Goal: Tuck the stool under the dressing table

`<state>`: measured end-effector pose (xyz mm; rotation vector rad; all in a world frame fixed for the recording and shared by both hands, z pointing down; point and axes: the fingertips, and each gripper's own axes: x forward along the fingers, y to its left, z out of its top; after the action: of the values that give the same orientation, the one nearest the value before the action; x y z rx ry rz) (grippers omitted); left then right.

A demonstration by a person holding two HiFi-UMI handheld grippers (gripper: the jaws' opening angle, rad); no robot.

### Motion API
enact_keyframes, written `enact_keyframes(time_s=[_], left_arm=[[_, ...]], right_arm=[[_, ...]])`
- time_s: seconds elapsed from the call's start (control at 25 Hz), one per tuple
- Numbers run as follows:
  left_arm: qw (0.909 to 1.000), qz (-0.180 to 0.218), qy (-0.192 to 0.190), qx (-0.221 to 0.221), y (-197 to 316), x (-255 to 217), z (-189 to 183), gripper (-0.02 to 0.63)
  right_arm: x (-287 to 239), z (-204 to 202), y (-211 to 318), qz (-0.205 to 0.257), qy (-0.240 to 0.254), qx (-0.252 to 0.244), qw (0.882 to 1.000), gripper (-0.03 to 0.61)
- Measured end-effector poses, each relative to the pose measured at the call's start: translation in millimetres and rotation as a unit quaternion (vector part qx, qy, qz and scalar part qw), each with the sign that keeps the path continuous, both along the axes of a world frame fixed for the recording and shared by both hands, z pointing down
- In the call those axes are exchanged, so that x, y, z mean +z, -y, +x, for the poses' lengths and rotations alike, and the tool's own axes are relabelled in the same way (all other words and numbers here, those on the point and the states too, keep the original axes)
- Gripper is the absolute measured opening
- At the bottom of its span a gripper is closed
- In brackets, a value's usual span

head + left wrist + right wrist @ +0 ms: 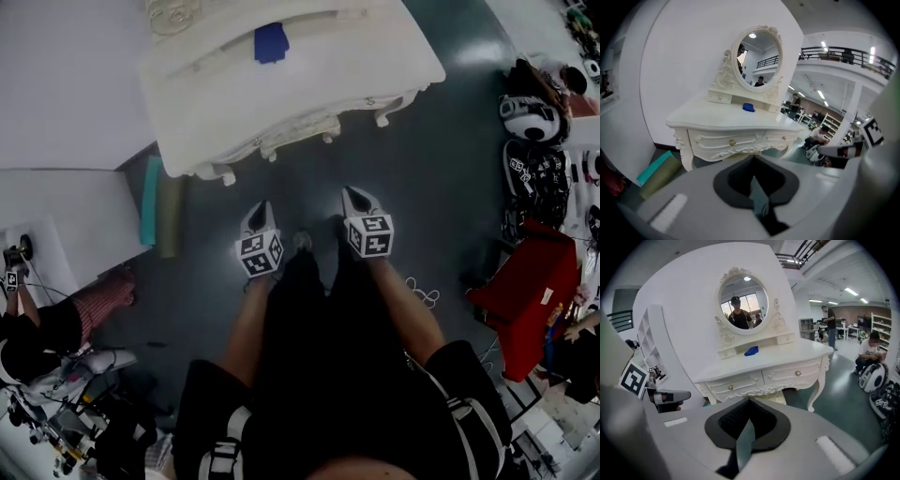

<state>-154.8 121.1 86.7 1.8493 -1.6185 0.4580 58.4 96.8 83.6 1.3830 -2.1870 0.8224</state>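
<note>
Head view: the white dressing table [187,112] fills the 12 o'clock part of the frame, standing on a dark grey-green floor [450,197]. A small blue object [271,42] lies on its surface [375,47], towards the back. At the middle of the frame both forearms reach forward side by side. The left hand-held gripper [262,211] and the right hand-held gripper [353,195] point at the table's front from a little way off, touching nothing.

Left gripper view: the jaws are pressed together with nothing between them. Past them, at 12 o'clock, the carved drawer front shows, with the oval mirror [759,58] above it. Right gripper view: this pair of jaws is likewise closed and empty.

The stool [776,398] sits beneath the table. Only a strip of cream, patterned seat shows under the carved apron, between the legs. How far in it goes I cannot tell.

In the head view a teal roll [151,202] and an olive roll [171,217] lie together on the floor at 9 o'clock, just beside the table's left leg. A red case [525,300] sits at about 4 o'clock, well apart from the table.
</note>
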Motion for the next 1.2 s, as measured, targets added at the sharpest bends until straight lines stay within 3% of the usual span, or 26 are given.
enact_keyframes(time_s=[0.24, 0.52, 0.8, 1.2], left_arm=[[0.9977, 0.033, 0.007, 0.059, -18.8, -57.4, 19.1, 0.008], [0.9906, 0.101, 0.001, 0.092, -26.8, -119.6, 41.0, 0.008], [0.9874, 0.106, -0.004, 0.117, -49.0, -130.7, 43.4, 0.008], [0.9837, 0.121, -0.007, 0.133, -42.5, -137.1, 44.9, 0.008]], right_arm=[[-54.5, -7.3, -26.2, 0.040, -0.012, -0.016, 0.999, -0.003], [-102.0, -15.9, -47.4, 0.089, -0.001, -0.029, 0.996, -0.003], [-130.5, -28.2, -63.8, 0.124, -0.002, -0.024, 0.992, -0.003], [-130.4, -30.9, -64.3, 0.124, -0.003, -0.019, 0.992, -0.003]])
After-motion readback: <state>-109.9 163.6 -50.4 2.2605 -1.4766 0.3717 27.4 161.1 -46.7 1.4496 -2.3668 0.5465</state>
